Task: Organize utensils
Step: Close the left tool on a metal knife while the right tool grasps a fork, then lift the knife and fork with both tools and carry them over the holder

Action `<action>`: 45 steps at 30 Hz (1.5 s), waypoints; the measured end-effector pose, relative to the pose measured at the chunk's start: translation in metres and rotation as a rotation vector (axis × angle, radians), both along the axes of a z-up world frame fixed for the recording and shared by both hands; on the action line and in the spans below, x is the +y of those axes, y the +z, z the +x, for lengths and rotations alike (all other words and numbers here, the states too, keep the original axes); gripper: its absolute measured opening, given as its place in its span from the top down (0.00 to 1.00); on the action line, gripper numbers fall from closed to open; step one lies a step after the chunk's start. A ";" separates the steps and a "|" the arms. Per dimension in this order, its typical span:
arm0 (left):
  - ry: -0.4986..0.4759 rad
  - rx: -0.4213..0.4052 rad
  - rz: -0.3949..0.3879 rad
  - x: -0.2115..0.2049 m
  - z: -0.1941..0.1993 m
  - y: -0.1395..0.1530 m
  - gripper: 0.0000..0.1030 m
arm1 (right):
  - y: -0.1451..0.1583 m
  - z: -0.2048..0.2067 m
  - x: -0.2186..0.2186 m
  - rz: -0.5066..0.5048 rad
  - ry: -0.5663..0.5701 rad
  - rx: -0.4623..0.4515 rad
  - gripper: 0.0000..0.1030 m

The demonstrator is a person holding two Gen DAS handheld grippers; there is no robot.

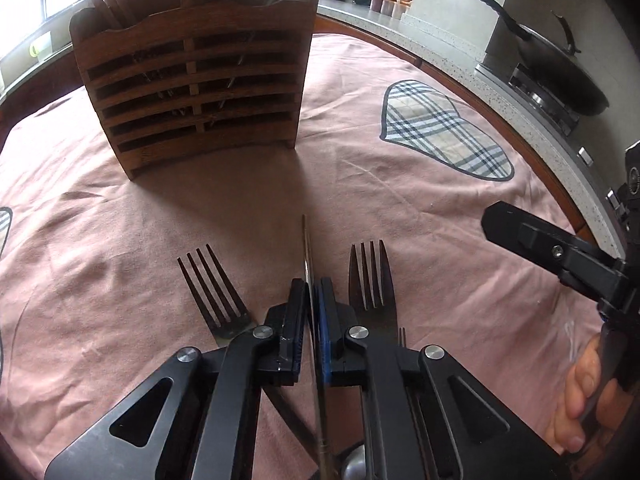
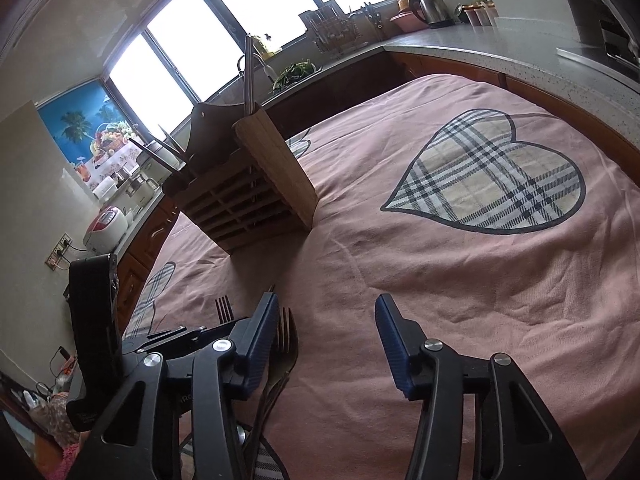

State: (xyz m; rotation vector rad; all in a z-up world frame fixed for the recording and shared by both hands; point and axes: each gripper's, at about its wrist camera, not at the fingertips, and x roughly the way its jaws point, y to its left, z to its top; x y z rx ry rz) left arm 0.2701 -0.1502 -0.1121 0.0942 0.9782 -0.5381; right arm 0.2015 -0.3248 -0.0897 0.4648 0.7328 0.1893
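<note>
My left gripper (image 1: 311, 300) is shut on a thin metal utensil (image 1: 307, 256), seen edge-on, its tip pointing toward the wooden utensil holder (image 1: 192, 92). Two forks lie on the pink cloth, one left (image 1: 212, 288) and one right (image 1: 372, 276) of the fingers. The holder has several utensils standing in it. My right gripper (image 2: 326, 332) is open and empty above the cloth, right of a fork (image 2: 286, 344). The holder (image 2: 248, 192) stands ahead to its left. The right gripper also shows at the right edge of the left wrist view (image 1: 552, 248).
The table is covered by a pink cloth (image 1: 400, 200) with plaid heart patches (image 2: 492, 176). A speckled counter (image 1: 460, 48) runs behind, with a wok (image 1: 552, 68) on a stove, a kettle (image 2: 432, 8) and jars. A spoon bowl (image 1: 356, 464) lies under my left gripper.
</note>
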 end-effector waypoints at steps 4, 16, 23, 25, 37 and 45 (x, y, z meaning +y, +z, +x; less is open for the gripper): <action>0.018 -0.023 -0.061 0.017 -0.008 0.014 0.95 | -0.004 0.008 0.009 -0.006 0.036 0.015 0.51; 0.206 -0.040 -0.202 0.093 -0.023 0.040 0.95 | -0.021 0.030 0.063 -0.153 0.138 0.102 0.48; 0.260 -0.060 -0.237 0.117 -0.034 0.047 0.95 | -0.023 0.030 0.087 -0.327 0.122 0.102 0.52; 0.266 -0.062 -0.244 0.122 -0.037 0.048 0.95 | -0.023 0.029 0.090 -0.359 0.120 0.098 0.59; 0.279 -0.095 -0.274 0.136 -0.063 0.062 0.95 | 0.006 0.007 0.086 -0.296 0.132 0.012 0.96; 0.292 -0.128 -0.300 0.147 -0.081 0.077 0.95 | 0.025 -0.008 0.080 -0.196 0.144 -0.038 0.96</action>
